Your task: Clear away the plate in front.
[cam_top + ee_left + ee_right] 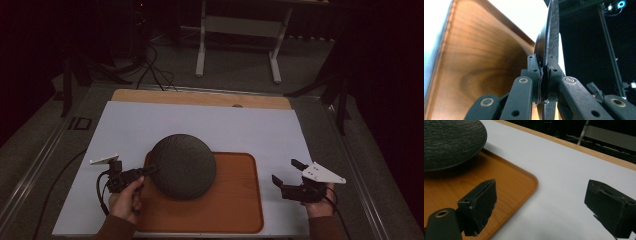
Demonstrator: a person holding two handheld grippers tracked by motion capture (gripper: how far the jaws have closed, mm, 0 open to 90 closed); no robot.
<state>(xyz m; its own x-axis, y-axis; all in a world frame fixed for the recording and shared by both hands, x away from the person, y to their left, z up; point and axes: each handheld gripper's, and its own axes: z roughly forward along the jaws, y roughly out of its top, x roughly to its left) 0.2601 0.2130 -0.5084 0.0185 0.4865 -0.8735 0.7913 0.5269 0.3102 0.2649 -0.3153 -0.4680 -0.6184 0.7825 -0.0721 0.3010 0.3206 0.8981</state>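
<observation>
A round dark textured plate (pixel 183 165) hangs above the brown wooden tray (pixel 240 200), held by its left rim. My left gripper (pixel 148 171) is shut on that rim; in the left gripper view both pads (pixel 534 72) pinch the plate's edge (pixel 552 30), which runs up the frame on edge, with the tray (pixel 474 57) behind it. My right gripper (pixel 289 171) stands open over the white mat to the right of the tray. In the right gripper view its jaws stand wide apart around bare mat, the gripper (pixel 541 210) empty, with the plate (pixel 449 140) and the tray's corner (pixel 524 182) at upper left.
The tray lies on a white mat (pixel 200 125) over a wooden tabletop (pixel 200 97). A white table frame (pixel 240 30) stands beyond on the grey floor, with black cables (pixel 155 70) and dark stand legs (pixel 340 95) at the sides. The cable of the left gripper (pixel 102 192) loops by the hand.
</observation>
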